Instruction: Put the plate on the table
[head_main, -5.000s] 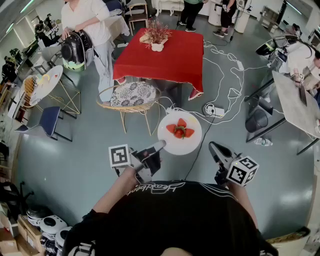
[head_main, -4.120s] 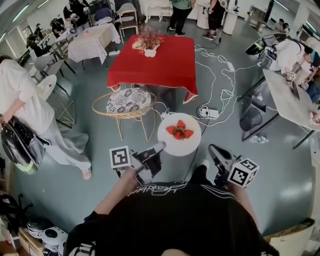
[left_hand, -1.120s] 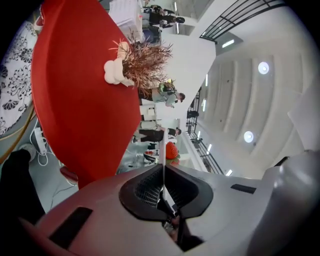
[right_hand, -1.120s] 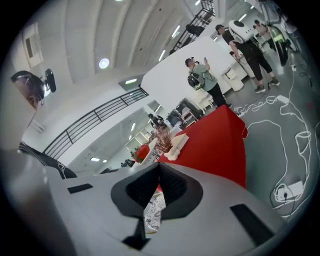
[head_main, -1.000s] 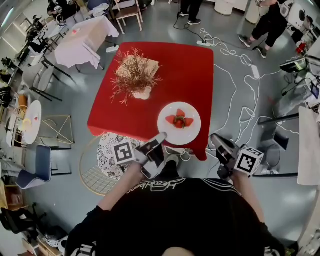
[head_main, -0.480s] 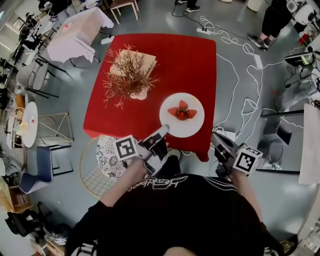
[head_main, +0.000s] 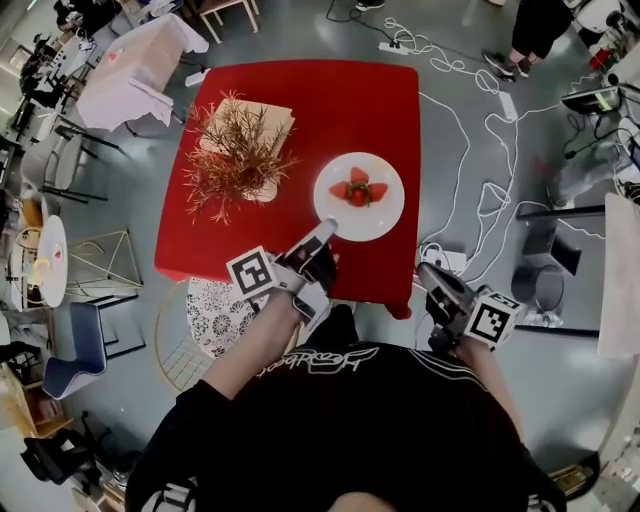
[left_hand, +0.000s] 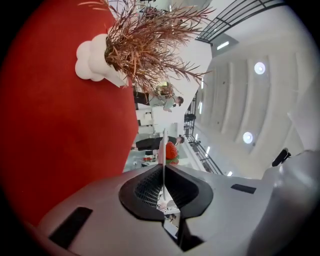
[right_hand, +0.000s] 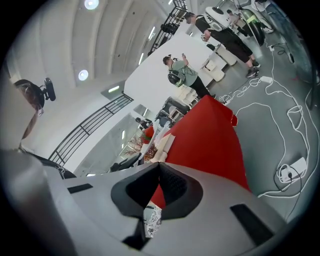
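A white plate (head_main: 358, 196) with strawberries (head_main: 358, 190) hangs over the red table (head_main: 300, 100), right of its middle. My left gripper (head_main: 325, 232) is shut on the plate's near rim. In the left gripper view the plate (left_hand: 163, 150) shows edge-on as a thin white line between the pads of the left gripper (left_hand: 163, 172), with one strawberry (left_hand: 171, 150) beyond. Whether the plate rests on the cloth I cannot tell. My right gripper (head_main: 428, 272) hovers off the table's near right corner, shut on nothing. In the right gripper view its pads meet at the right gripper (right_hand: 158, 167).
A dried plant in a white vase (head_main: 238, 150) stands left of the plate on a beige mat. A wicker chair with a patterned cushion (head_main: 215, 315) sits at the table's near left. Cables (head_main: 470, 130) and a power strip (head_main: 445, 260) lie on the floor at right.
The plate, held by the left gripper all along, has come in from the floor and moved from the table's near edge further over the red top. The right gripper kept beside it.
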